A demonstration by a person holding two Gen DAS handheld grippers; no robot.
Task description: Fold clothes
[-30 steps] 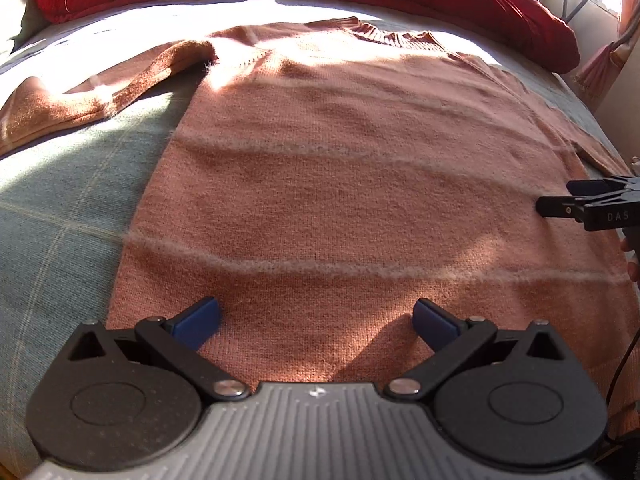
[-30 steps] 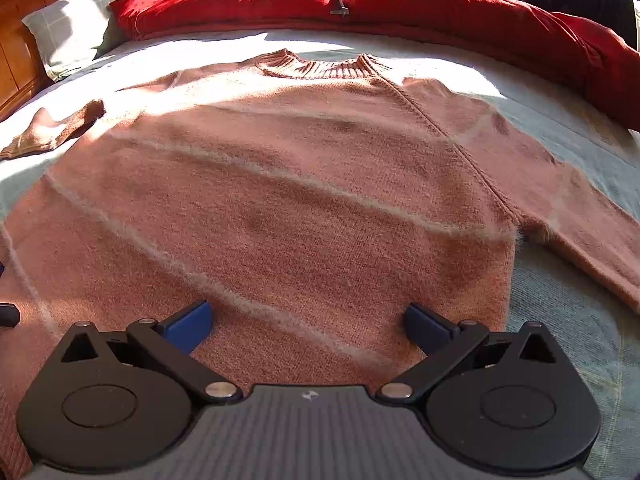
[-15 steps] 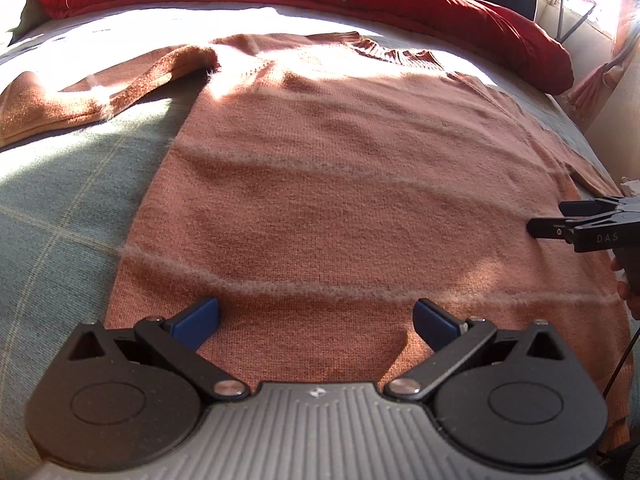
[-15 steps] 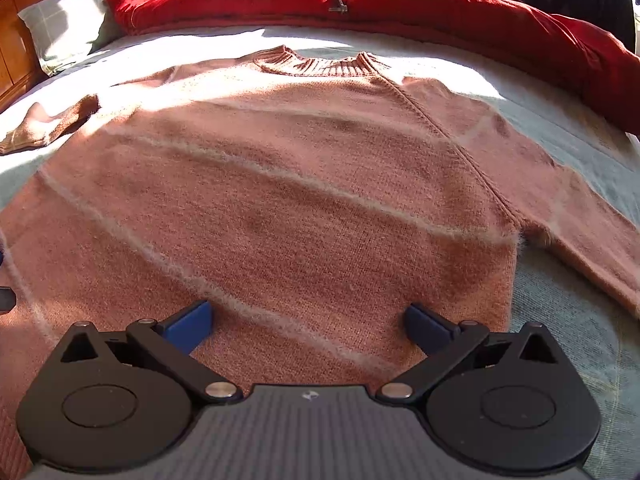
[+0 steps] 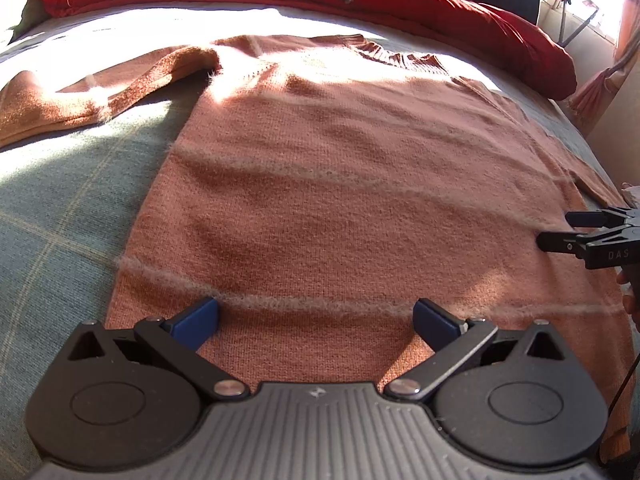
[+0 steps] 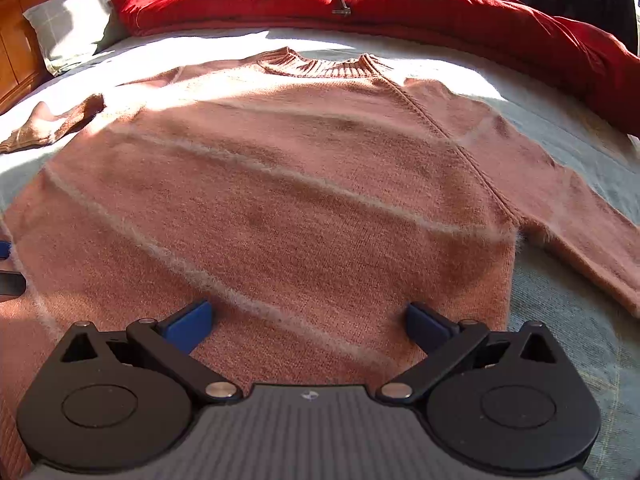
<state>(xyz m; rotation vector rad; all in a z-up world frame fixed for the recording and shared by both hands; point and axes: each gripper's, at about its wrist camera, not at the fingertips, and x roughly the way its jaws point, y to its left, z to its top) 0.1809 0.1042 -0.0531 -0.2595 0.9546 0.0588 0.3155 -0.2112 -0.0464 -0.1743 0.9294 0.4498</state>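
A pink-orange sweater (image 6: 304, 184) lies flat on the bed (image 6: 568, 320), front side up. Its neck points away toward the red blanket (image 6: 400, 4), and its bottom edge is close to both tools. So the long way of the sweater runs straight ahead from the jaws.

The left gripper (image 5: 316, 318) hangs over the bottom edge near the sweater's left side. Its jaws are spread wide and hold nothing. The right gripper (image 6: 308, 320) hangs over the bottom edge near the right side. Its jaws are also wide apart and hold nothing.

One sleeve (image 5: 100, 88) sticks out to the left, closer to the left gripper. The other sleeve (image 6: 580, 232) sticks out to the right, closer to the right gripper.

No fold is made yet, I think. Each tool could reach for the sleeve on its own side and bring it across the middle. I cannot tell if the blue pads (image 5: 196, 316) touch the wool or float just above it.
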